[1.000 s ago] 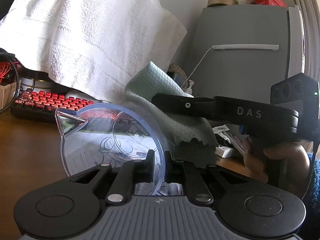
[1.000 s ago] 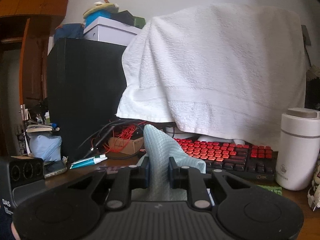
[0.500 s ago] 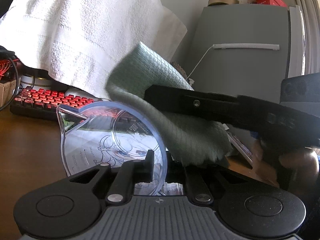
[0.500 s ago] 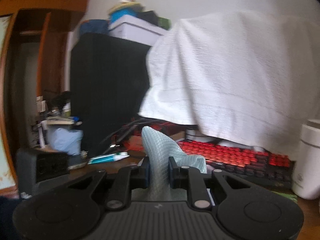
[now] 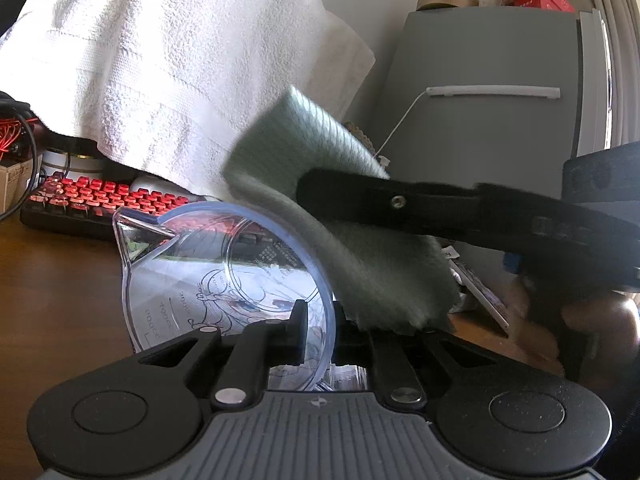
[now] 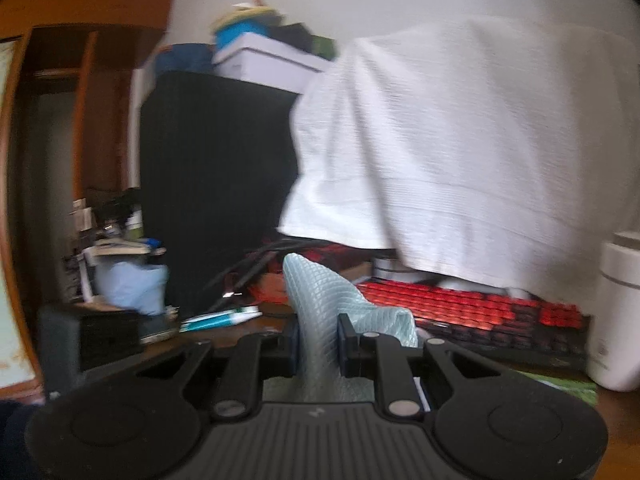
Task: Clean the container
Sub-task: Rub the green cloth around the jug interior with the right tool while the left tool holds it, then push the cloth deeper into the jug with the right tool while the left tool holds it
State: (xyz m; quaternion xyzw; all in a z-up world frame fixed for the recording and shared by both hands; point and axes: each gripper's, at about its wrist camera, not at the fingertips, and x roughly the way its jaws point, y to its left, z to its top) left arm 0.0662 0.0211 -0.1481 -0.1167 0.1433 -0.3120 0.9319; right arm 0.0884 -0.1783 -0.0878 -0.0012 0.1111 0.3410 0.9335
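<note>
A clear plastic measuring jug (image 5: 224, 276) with a spout and printed marks is tipped on its side, mouth toward the camera. My left gripper (image 5: 320, 336) is shut on its blue-tinted rim. A pale green waffle cloth (image 5: 344, 232) hangs just right of the jug's mouth, over its upper right rim. The right gripper (image 5: 320, 190) reaches in from the right, seen side-on, shut on that cloth. In the right wrist view the cloth (image 6: 320, 312) stands up between the right gripper (image 6: 318, 340) fingers.
A wooden desk (image 5: 56, 280) carries a red-keyed keyboard (image 5: 100, 200). A white towel (image 5: 168, 72) drapes something behind it. A grey appliance (image 5: 492, 112) stands at the right. A white bottle (image 6: 616, 312), a dark cabinet (image 6: 216, 184) and clutter show in the right wrist view.
The right gripper has swung left and upward with the cloth, bringing it from beside the jug to its upper right rim. The left gripper and jug have stayed put.
</note>
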